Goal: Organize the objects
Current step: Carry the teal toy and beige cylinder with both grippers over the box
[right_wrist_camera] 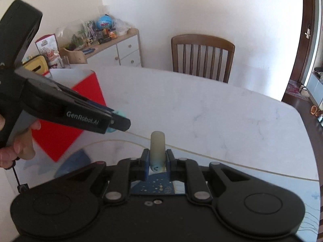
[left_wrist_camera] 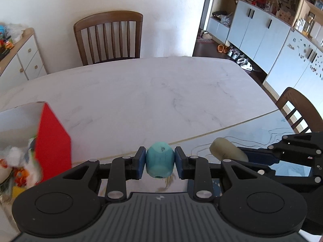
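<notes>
Teal egg-shaped bead (left_wrist_camera: 159,160) is pinched between the left gripper (left_wrist_camera: 160,162) pads, pale cylinder (right_wrist_camera: 157,148) is clamped by the right gripper (right_wrist_camera: 157,164), both lifted above the marble table (left_wrist_camera: 141,92). Only narrow contact is seen, so either could get dropped short of the red box (left_wrist_camera: 52,141) if tilted.

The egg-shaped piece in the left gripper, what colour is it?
Turquoise blue, with darker streaks; the egg-shaped piece shows best in the left wrist view.
</notes>
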`<state>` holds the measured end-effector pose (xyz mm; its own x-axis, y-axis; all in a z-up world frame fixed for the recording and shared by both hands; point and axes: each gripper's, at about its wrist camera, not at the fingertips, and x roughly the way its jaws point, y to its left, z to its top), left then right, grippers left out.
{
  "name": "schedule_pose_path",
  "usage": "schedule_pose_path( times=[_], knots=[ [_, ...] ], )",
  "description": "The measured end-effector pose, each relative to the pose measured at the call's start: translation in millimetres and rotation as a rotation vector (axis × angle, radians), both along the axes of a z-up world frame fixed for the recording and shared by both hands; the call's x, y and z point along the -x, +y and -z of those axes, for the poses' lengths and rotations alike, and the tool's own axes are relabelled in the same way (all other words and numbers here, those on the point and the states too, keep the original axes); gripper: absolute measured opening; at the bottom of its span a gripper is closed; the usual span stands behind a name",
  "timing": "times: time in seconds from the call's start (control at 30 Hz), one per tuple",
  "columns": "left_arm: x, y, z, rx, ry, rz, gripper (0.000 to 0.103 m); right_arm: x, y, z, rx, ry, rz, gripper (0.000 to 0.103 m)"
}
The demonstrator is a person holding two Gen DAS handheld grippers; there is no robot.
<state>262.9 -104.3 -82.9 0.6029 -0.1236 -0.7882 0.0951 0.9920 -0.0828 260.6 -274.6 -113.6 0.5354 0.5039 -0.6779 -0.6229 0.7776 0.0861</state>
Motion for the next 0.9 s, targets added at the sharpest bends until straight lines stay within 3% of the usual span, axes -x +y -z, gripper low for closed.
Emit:
schedule_pose_path(
  times=[0.43,0.9],
  knots=[
    [55.0,44.6,-36.9,0.044,-0.064,-0.024,0.03,50.6,34.4,-53.7,-0.033,-0.04,-0.026,0.014],
    [112.0,142.5,-56.0,0.06,-0.088,-0.07,0.03,93.7,128.9,-72.9,-0.031,-0.061,-0.057,0.014]
  ],
)
